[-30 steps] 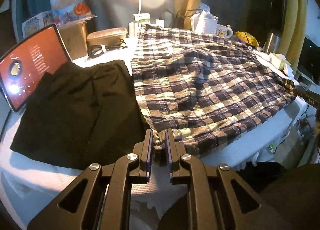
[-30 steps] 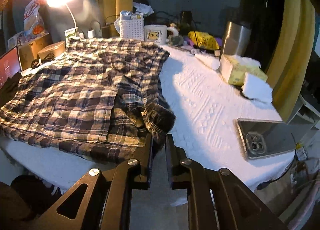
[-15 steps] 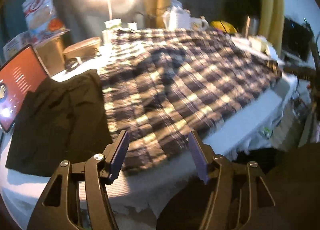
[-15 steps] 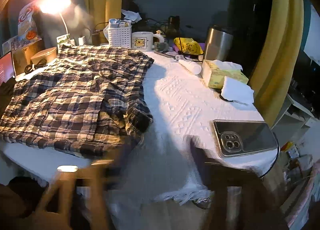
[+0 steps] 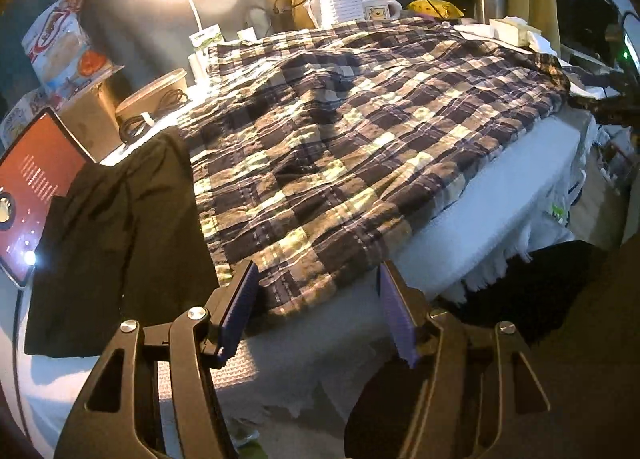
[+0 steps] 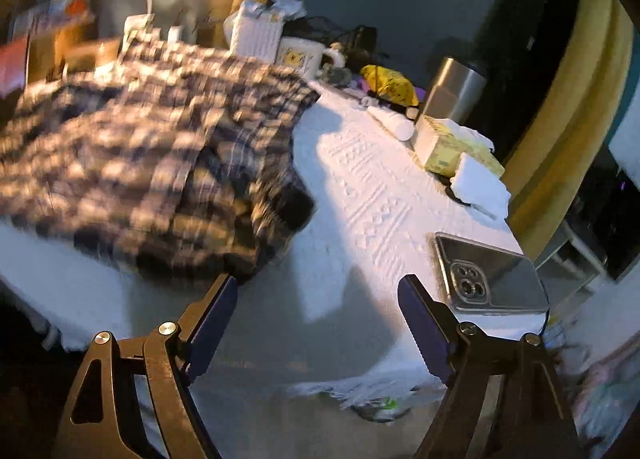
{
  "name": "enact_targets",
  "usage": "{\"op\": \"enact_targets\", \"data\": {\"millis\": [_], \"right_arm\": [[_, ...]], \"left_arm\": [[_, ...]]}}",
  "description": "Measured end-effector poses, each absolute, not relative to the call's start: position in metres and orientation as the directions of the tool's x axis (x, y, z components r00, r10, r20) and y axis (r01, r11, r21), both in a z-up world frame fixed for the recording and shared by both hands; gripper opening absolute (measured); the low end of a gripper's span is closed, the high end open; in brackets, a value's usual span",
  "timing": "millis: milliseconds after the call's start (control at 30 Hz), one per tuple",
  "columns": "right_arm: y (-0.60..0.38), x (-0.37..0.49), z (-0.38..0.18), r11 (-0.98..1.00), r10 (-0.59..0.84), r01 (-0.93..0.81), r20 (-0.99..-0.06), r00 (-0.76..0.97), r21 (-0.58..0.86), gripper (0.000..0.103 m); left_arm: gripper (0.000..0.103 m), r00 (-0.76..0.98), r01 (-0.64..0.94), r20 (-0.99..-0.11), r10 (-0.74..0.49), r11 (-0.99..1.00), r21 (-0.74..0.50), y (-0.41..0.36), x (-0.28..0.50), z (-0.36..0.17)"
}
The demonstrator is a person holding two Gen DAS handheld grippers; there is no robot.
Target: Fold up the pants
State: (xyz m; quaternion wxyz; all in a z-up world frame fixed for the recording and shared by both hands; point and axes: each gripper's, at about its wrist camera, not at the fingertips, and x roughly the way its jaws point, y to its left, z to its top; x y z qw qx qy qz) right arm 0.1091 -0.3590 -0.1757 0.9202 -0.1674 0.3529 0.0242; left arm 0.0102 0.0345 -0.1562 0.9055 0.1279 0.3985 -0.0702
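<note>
The plaid pants (image 5: pixel 360 147) lie spread flat across the white tablecloth (image 5: pixel 492 195), filling the middle of the left wrist view from about 11 o'clock to 3 o'clock, their near hem along the table's front edge. The left gripper (image 5: pixel 316 299) hovers at 6 o'clock just in front of that hem; its jaws are opening, with only the cloth's edge showing between them and neither pad pressing it. A black garment (image 5: pixel 120 227) lies just beside the pants at 9 o'clock, and a tablet (image 5: pixel 32 183) with a red screen leans beyond it.

In the blurred right wrist view the pants (image 6: pixel 152 147) lie at 10 o'clock. The right gripper (image 6: pixel 318 315) stands wide apart at 6 o'clock over bare tablecloth (image 6: pixel 360 195), holding nothing. A phone (image 6: pixel 488 275) lies face down at 4 o'clock, near its right finger.
</note>
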Motion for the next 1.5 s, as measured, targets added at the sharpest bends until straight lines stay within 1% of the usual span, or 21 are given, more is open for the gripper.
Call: {"op": "enact_targets", "data": {"millis": [33, 100, 233, 267, 300, 333, 367, 433, 533, 600, 733, 833, 967, 1100, 1267, 1300, 1333, 1367, 1400, 1433, 1500], "right_arm": [[-0.357, 0.109, -0.178, 0.938, -0.075, -0.17, -0.657, 0.75, -0.301, 0.084], [-0.353, 0.108, -0.179, 0.93, -0.077, -0.176, -0.639, 0.765, -0.322, 0.084], [-0.342, 0.117, -0.179, 0.914, -0.084, -0.188, -0.621, 0.779, -0.36, 0.083], [-0.338, 0.12, -0.179, 0.907, -0.082, -0.197, -0.615, 0.784, -0.372, 0.084], [-0.334, 0.122, -0.178, 0.901, -0.08, -0.203, -0.605, 0.792, -0.385, 0.084], [-0.331, 0.122, -0.177, 0.897, -0.077, -0.208, -0.601, 0.796, -0.391, 0.084], [-0.326, 0.124, -0.176, 0.89, -0.057, -0.233, -0.6, 0.798, -0.393, 0.083], [-0.321, 0.125, -0.174, 0.882, -0.039, -0.251, -0.592, 0.805, -0.399, 0.083], [-0.317, 0.127, -0.173, 0.882, -0.04, -0.242, -0.577, 0.816, -0.403, 0.083], [-0.318, 0.126, -0.172, 0.887, -0.04, -0.234, -0.57, 0.82, -0.398, 0.083], [-0.319, 0.124, -0.17, 0.896, -0.023, -0.233, -0.565, 0.825, -0.377, 0.083], [-0.32, 0.128, -0.17, 0.917, 0.016, -0.241, -0.574, 0.818, -0.319, 0.083], [-0.318, 0.135, -0.172, 0.931, 0.048, -0.248, -0.585, 0.809, -0.266, 0.082], [-0.315, 0.136, -0.173, 0.935, 0.053, -0.247, -0.588, 0.807, -0.255, 0.077], [-0.314, 0.138, -0.174, 0.936, 0.053, -0.246, -0.591, 0.805, -0.251, 0.072], [-0.314, 0.138, -0.175, 0.936, 0.053, -0.247, -0.592, 0.804, -0.252, 0.072], [-0.314, 0.139, -0.175, 0.937, 0.053, -0.245, -0.592, 0.804, -0.25, 0.07], [-0.314, 0.139, -0.175, 0.936, 0.054, -0.246, -0.591, 0.805, -0.25, 0.067], [-0.314, 0.139, -0.175, 0.937, 0.056, -0.246, -0.591, 0.805, -0.246, 0.066], [-0.314, 0.139, -0.175, 0.938, 0.056, -0.245, -0.591, 0.805, -0.244, 0.066], [-0.314, 0.14, -0.176, 0.938, 0.055, -0.245, -0.59, 0.805, -0.246, 0.066]], "left_arm": [[0.079, 0.681, 0.209, -0.732, -0.01, 0.961, 0.181, 0.037, 0.012, -0.157], [0.093, 0.698, 0.153, -0.716, 0.036, 0.968, 0.197, 0.04, 0.018, -0.158], [0.092, 0.717, 0.109, -0.696, 0.039, 0.98, 0.167, 0.044, 0.033, -0.161], [0.09, 0.727, 0.114, -0.686, 0.036, 0.978, 0.173, 0.042, 0.035, -0.161], [0.079, 0.734, 0.126, -0.678, 0.031, 0.975, 0.181, 0.039, 0.037, -0.16], [0.06, 0.736, 0.139, -0.677, 0.02, 0.974, 0.179, 0.037, 0.038, -0.16], [0.052, 0.734, 0.165, -0.68, -0.008, 0.972, 0.166, 0.034, 0.038, -0.16], [0.027, 0.734, 0.188, -0.678, -0.031, 0.969, 0.159, 0.028, 0.035, -0.16], [0.012, 0.739, 0.199, -0.673, -0.033, 0.965, 0.172, 0.022, 0.032, -0.16], [0.004, 0.739, 0.189, -0.672, -0.045, 0.972, 0.143, 0.026, 0.031, -0.158], [0.003, 0.752, 0.142, -0.654, -0.08, 0.989, 0.043, 0.043, 0.031, -0.15], [0.002, 0.753, 0.118, -0.651, -0.095, 0.993, -0.008, 0.052, 0.033, -0.149], [0.002, 0.75, 0.106, -0.654, -0.101, 0.994, -0.032, 0.056, 0.034, -0.153], [0.002, 0.732, 0.118, -0.672, -0.11, 0.992, -0.034, 0.054, 0.036, -0.16], [0.005, 0.717, 0.138, -0.687, -0.117, 0.99, -0.024, 0.054, 0.036, -0.159], [0.011, 0.713, 0.144, -0.692, -0.116, 0.989, -0.017, 0.053, 0.035, -0.159], [0.024, 0.713, 0.147, -0.693, -0.109, 0.989, -0.004, 0.051, 0.035, -0.16], [0.032, 0.718, 0.143, -0.69, -0.097, 0.99, 0.01, 0.051, 0.035, -0.16], [0.055, 0.724, 0.13, -0.685, -0.077, 0.991, 0.025, 0.052, 0.035, -0.16], [0.073, 0.727, 0.106, -0.684, -0.052, 0.994, 0.036, 0.054, 0.036, -0.161], [0.076, 0.728, 0.073, -0.684, -0.041, 0.997, 0.018, 0.06, 0.039, -0.163]]}}
